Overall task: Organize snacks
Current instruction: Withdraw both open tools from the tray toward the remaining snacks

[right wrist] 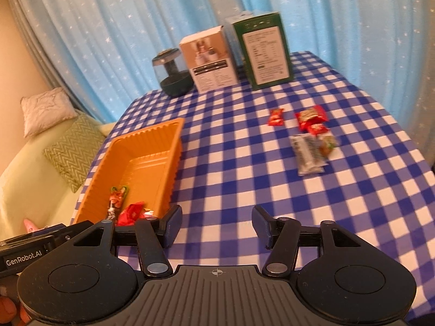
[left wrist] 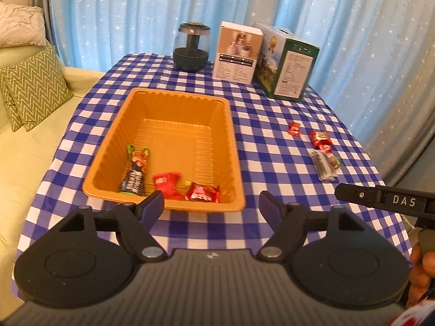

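An orange tray [left wrist: 228, 125] [right wrist: 174, 146] sits on the blue checked table. It holds a dark snack bar [left wrist: 134, 174], a red packet [left wrist: 167, 183] and another red wrapper [left wrist: 202, 193]. On the cloth to the right lie a small red candy [left wrist: 294, 129] [right wrist: 276, 116], red packets [left wrist: 320, 141] [right wrist: 311, 119] and a silver-grey bar [left wrist: 325, 164] [right wrist: 308, 153]. My left gripper [left wrist: 212, 207] is open and empty at the tray's near rim. My right gripper [right wrist: 216, 224] is open and empty over the cloth, right of the tray.
A dark glass jar [left wrist: 191, 46] [right wrist: 171, 73], a white box [left wrist: 238, 51] [right wrist: 209, 59] and a green box [left wrist: 288, 62] [right wrist: 265, 51] stand at the table's back edge. Blue curtains hang behind. A sofa with cushions [left wrist: 32, 89] is on the left.
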A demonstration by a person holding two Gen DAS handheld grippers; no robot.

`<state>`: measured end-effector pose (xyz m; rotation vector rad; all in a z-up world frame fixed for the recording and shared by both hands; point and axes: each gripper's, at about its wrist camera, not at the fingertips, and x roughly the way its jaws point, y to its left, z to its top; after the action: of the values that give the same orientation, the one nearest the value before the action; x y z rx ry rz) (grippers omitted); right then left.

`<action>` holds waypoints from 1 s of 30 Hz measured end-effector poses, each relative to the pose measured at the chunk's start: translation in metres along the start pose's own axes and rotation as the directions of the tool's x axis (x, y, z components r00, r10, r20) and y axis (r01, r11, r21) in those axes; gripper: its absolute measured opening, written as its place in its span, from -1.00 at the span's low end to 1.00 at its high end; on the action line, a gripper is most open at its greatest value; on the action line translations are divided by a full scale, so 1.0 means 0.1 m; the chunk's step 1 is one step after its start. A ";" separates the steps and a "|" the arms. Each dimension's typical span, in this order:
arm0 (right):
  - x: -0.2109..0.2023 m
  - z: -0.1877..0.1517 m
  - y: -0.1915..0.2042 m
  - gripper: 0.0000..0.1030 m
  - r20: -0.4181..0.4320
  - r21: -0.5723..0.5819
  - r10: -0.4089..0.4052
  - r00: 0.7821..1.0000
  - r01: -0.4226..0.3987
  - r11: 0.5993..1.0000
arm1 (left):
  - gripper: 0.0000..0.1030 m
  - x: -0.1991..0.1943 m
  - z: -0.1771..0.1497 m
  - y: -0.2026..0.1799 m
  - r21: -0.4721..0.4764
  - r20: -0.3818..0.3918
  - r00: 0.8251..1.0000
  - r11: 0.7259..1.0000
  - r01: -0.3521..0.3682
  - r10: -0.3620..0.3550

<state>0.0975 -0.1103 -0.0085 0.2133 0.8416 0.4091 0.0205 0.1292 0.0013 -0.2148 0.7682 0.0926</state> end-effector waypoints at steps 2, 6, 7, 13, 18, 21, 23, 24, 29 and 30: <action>-0.07 -0.02 -0.06 0.24 0.009 0.005 -0.014 1.000 0.014 1.000 | 0.48 -0.01 -0.03 -0.06 0.004 -0.001 1.000 1.000 0.006 -0.006; -0.19 -0.06 -0.21 0.31 0.022 0.023 -0.041 0.999 0.041 0.999 | 0.54 -0.03 -0.07 -0.20 0.018 -0.003 1.000 1.000 0.020 -0.020; -0.21 -0.07 -0.25 0.32 0.023 0.031 -0.048 0.999 0.047 0.998 | 0.54 -0.03 -0.07 -0.24 0.022 -0.004 1.000 0.999 0.024 -0.023; -0.34 -0.09 -0.51 0.33 0.033 0.069 -0.086 0.996 0.084 0.994 | 0.60 -0.02 -0.09 -0.45 0.041 -0.004 0.998 0.998 0.055 -0.055; -0.43 -0.08 -0.70 0.34 0.053 0.099 -0.121 0.991 0.115 0.988 | 0.63 0.03 -0.08 -0.61 0.067 -0.009 0.997 0.995 0.077 -0.077; -0.48 -0.07 -0.80 0.34 0.067 0.114 -0.139 0.988 0.130 0.985 | 0.64 0.07 -0.08 -0.71 0.081 -0.013 0.996 0.993 0.090 -0.090; -0.50 -0.06 -0.87 0.34 0.073 0.126 -0.149 0.986 0.139 0.982 | 0.64 0.11 -0.07 -0.78 0.091 -0.015 0.995 0.991 0.100 -0.099; -0.51 -0.06 -0.90 0.34 0.074 0.132 -0.153 0.985 0.143 0.981 | 0.64 0.12 -0.06 -0.81 0.097 -0.016 0.995 0.990 0.104 -0.103; -0.53 -0.02 -1.03 0.34 0.085 0.147 -0.173 0.981 0.159 0.976 | 0.65 0.21 -0.04 -0.98 0.125 -0.023 0.992 0.984 0.123 -0.122; -0.54 0.00 -1.05 0.34 0.088 0.148 -0.175 0.981 0.161 0.976 | 0.65 0.23 -0.03 -1.01 0.130 -0.025 0.992 0.983 0.128 -0.125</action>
<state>0.0936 -0.2285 -0.0083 0.2882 0.7831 0.1784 0.0511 0.0298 -0.0010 -0.1386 0.7725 -0.0803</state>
